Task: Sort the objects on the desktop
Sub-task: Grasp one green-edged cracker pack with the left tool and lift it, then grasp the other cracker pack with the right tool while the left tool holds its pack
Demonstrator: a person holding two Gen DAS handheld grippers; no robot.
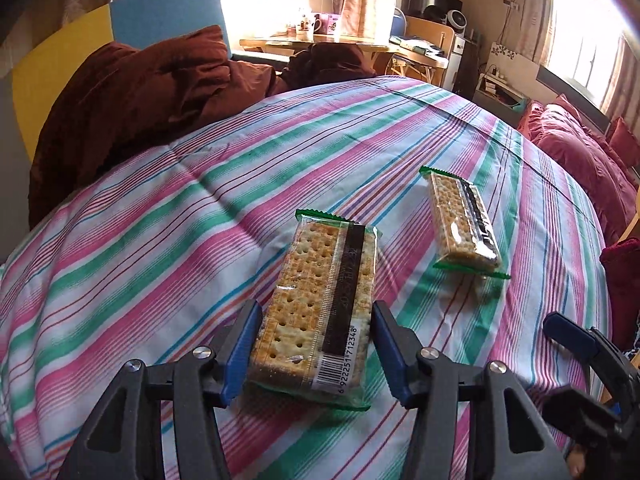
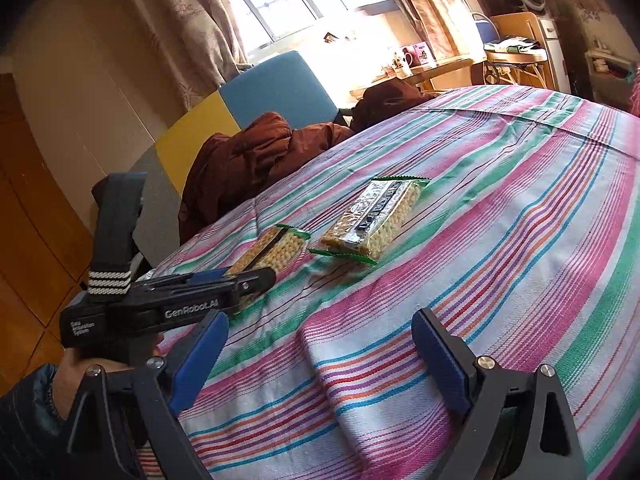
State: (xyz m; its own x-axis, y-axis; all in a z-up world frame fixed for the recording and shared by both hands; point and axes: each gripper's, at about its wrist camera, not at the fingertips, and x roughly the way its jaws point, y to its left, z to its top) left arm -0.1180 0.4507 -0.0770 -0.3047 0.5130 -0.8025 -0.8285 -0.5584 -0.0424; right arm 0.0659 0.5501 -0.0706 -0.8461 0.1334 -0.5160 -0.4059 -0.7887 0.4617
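Note:
Two clear, green-edged cracker packs lie on a striped cloth. My left gripper has its blue pads against both long sides of the near cracker pack, which rests low on the cloth. The far cracker pack lies free, up and to the right. In the right wrist view, my left gripper sits over the near pack, with the far pack beside it. My right gripper hangs open over bare cloth, nothing between its fingers. One of its fingertips shows at the lower right.
A brown blanket is heaped at the cloth's far left edge, against a blue and yellow backrest. Red bedding borders the right side. A wooden table with mugs stands behind. A hand holds the left gripper.

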